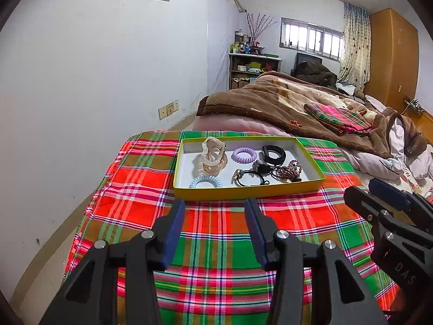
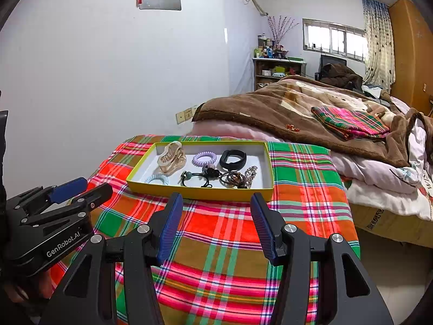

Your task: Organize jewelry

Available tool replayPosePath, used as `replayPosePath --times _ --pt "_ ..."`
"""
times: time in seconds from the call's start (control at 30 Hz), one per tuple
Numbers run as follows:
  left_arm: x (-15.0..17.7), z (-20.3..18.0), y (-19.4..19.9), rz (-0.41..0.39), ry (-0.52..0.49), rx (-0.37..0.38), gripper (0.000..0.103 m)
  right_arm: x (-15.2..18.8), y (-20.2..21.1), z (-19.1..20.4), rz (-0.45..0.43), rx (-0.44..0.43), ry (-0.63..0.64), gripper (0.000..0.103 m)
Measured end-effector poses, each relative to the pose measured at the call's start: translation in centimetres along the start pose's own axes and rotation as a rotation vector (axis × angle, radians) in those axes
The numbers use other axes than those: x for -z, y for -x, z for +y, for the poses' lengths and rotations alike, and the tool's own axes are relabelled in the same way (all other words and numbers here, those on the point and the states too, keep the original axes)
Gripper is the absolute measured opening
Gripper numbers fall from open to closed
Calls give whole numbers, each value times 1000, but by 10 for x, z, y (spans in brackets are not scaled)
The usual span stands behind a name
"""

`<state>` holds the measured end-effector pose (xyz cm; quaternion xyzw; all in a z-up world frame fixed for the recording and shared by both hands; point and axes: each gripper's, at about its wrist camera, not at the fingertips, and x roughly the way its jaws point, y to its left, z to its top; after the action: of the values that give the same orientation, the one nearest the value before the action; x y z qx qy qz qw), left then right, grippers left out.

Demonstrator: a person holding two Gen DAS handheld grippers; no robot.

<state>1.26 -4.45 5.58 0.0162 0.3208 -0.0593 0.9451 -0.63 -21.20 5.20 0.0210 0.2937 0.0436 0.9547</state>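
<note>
Plaid cloth (image 1: 216, 243) in red, green and pink covers the flat top where the work is set, with a bed behind it.

Nearest, the left tool (image 1: 215, 227) hangs low over the cloth, its two blue pads wide apart and holding nothing. The right tool (image 2: 216, 224) hangs beside it, also wide and holding nothing. Both point at the yellow box (image 2: 200, 192).

Just past them, the box sits on the cloth with all the jewelry inside. I count one pale blue coil hair tie (image 1: 205, 182), one purple coil hair tie (image 1: 243, 155), one clear hair claw clip (image 1: 213, 157), one black wristband (image 1: 273, 153) and one beaded brown piece (image 1: 288, 172). The black elastic hair ties (image 1: 250, 177) are tangled, maybe two; I cannot tell.

This fits sorting about to happen, or everything already put away. Farther back, a brown blanket (image 1: 270, 103) lies on the bed, with a small red thing (image 2: 292, 127) on it.
</note>
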Motion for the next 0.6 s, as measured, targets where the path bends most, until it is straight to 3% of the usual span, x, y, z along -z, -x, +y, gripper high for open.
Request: replayPosePath --times 0.6 --pt "0 1 0 6 9 -4 48 0 2 0 -7 1 4 53"
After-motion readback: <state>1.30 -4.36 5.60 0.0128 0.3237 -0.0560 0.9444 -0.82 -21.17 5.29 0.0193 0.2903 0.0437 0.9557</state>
